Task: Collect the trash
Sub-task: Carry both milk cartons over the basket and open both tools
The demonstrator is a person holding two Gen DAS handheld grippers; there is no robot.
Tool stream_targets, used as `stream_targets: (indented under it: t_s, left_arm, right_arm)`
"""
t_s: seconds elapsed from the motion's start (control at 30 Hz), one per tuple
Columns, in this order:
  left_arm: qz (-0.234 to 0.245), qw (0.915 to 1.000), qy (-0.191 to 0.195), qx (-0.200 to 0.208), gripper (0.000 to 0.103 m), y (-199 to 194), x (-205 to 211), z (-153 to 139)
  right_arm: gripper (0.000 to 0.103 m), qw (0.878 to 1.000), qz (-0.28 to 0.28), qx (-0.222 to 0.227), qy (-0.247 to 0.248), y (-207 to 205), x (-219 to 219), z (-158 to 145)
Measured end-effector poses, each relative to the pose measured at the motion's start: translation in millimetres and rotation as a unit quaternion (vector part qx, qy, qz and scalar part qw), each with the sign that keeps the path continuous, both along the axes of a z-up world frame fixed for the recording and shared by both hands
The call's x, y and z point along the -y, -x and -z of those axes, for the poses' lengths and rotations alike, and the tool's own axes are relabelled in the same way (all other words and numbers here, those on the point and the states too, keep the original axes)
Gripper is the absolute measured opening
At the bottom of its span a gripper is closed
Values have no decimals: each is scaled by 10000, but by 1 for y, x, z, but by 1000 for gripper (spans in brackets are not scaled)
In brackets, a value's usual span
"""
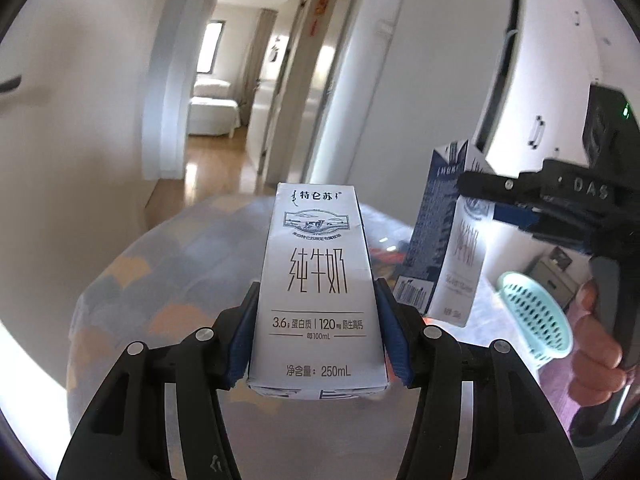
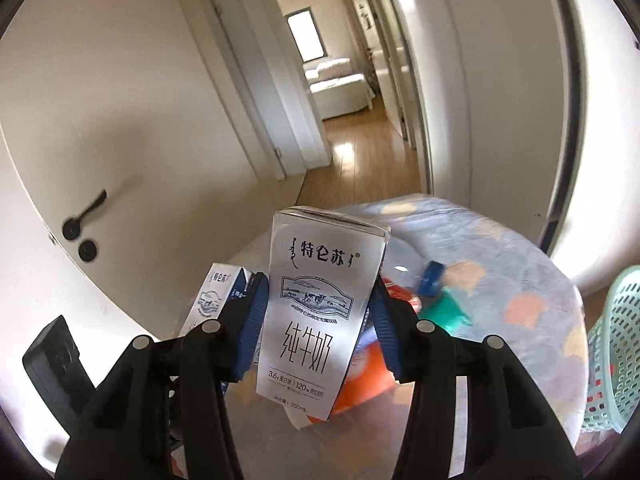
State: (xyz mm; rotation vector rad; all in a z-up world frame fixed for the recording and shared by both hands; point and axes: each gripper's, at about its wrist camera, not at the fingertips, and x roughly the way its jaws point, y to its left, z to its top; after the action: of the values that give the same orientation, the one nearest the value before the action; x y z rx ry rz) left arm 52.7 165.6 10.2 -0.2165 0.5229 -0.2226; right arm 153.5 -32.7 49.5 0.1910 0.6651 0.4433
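Both grippers, left gripper (image 1: 318, 332) and right gripper (image 2: 316, 328), each clamp one milk carton (image 1: 318, 280) above the desk (image 1: 160, 280), and the tilted right carton (image 2: 316, 312) may slip out.

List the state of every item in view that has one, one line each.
left gripper: shut on left milk carton
left milk carton: upright, held between the jaws
right gripper: shut on right milk carton
right milk carton: held, slightly tilted
teal basket: tipped, beside the table
door handle: door closed

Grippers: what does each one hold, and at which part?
Left gripper clamps a carton by its lower sides; right gripper clamps another carton at its mid sides.
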Motion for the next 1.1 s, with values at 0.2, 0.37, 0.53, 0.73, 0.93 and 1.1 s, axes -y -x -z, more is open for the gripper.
stream_targets:
  t_s: [0.2, 0.37, 0.53, 0.73, 0.93, 1.1]
  left_arm:
    - [412, 9986, -37, 344, 53, 6, 48, -22]
    - [926, 9939, -194, 565, 53, 1, 109, -39]
    - [1442, 9870, -312, 645, 53, -10, 168, -48]
    - [2137, 9749, -370, 507, 53, -31, 256, -39]
    - [2679, 9627, -364, 77, 53, -59, 332, -13]
    - [2910, 9551, -475, -296, 53, -86, 379, 13]
  right_arm:
    - [47, 9983, 472, 334, -74, 30, 59, -19]
    - [47, 9918, 1122, 601, 138, 48, 115, -29]
    - [47, 9803, 1850, 688, 105, 65, 185, -30]
    - [47, 9610, 2718, 504, -118, 76, 273, -12]
    - [47, 9389, 3437, 130, -142, 79, 342, 24]
    - [47, 9251, 3793, -188, -1, 78, 376, 53]
